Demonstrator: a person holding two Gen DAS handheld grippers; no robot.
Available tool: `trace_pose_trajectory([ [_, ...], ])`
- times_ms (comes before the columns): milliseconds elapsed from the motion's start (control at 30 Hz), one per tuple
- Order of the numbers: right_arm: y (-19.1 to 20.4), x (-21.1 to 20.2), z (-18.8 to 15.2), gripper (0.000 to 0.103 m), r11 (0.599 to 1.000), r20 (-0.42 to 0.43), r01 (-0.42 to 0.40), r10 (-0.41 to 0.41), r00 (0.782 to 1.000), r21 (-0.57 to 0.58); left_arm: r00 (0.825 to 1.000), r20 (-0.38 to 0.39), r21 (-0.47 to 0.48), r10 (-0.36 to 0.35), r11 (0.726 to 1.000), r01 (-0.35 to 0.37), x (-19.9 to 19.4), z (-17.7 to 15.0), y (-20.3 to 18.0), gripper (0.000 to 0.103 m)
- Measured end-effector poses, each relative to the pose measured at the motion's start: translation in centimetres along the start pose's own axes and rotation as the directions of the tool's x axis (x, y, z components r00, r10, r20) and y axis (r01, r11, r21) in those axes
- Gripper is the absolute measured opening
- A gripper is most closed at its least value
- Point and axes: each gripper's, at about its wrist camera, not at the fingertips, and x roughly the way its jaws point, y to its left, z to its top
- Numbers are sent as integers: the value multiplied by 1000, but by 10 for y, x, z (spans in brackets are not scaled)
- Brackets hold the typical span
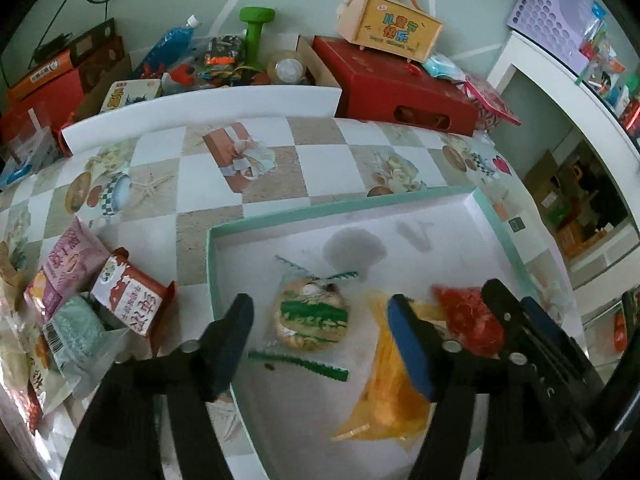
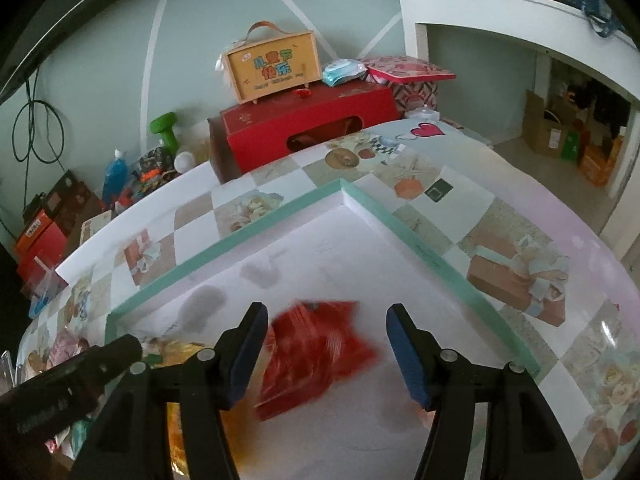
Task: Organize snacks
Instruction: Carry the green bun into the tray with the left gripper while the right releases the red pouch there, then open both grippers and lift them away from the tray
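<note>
Both grippers hover over the tray [image 1: 496, 216] with jaws apart, gripping nothing. Left gripper [image 1: 324, 344] is above the cookie [image 1: 310, 320], right gripper [image 2: 326, 354] above the red pack [image 2: 316, 352].

Domestic room, cluttered. Bench [image 1: 320, 160] carries a checked, picture-printed oilcloth; along its far edge stand a red cardboard gift box [image 1: 400, 88], a green plastic dumbbell [image 1: 256, 32] and toys. White shelving unit [image 2: 500, 12] stands beyond its right corner.

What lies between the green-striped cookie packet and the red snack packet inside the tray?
In the left wrist view, the yellow packet lies between the green-striped cookie packet and the red snack packet, on the tray.
</note>
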Motion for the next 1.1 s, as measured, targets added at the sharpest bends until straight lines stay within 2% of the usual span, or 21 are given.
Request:
trace_pose_trajectory([
  [100, 7, -1, 0, 68, 1000, -1, 2, -2, 1000, -31, 1000, 9, -7, 9, 1000, -9, -10, -3, 3, 72],
  [167, 10, -1, 0, 73, 999, -10, 4, -5, 1000, -46, 1000, 25, -10, 19, 1000, -19, -18, -8, 7, 76],
  [233, 14, 0, 0, 84, 998, -27, 8, -10, 1000, -60, 998, 43, -15, 40, 999, -39, -24, -13, 10, 96],
  [367, 19, 5, -3, 94, 994, -47, 43, -48, 998, -96, 995, 60, -41, 83, 996, -81, -27, -18, 21, 98],
  [433, 21, 5, -3, 103, 992, -42, 65, -70, 997, -106, 992, 84, -57, 99, 994, -94, -30, -17, 25, 100],
  [500, 20, 4, -3, 103, 993, -37, 66, -70, 997, -99, 989, 94, -65, 113, 992, -107, -30, -16, 28, 103],
  [733, 22, 5, -3, 103, 993, -54, 59, -65, 996, -105, 987, 88, -91, 131, 988, -123, -30, -17, 34, 103],
  [1100, 32, -5, -3, 103, 989, -15, 67, -70, 997, -135, 973, 144, -102, 182, 980, -168, -54, -27, 39, 103],
])
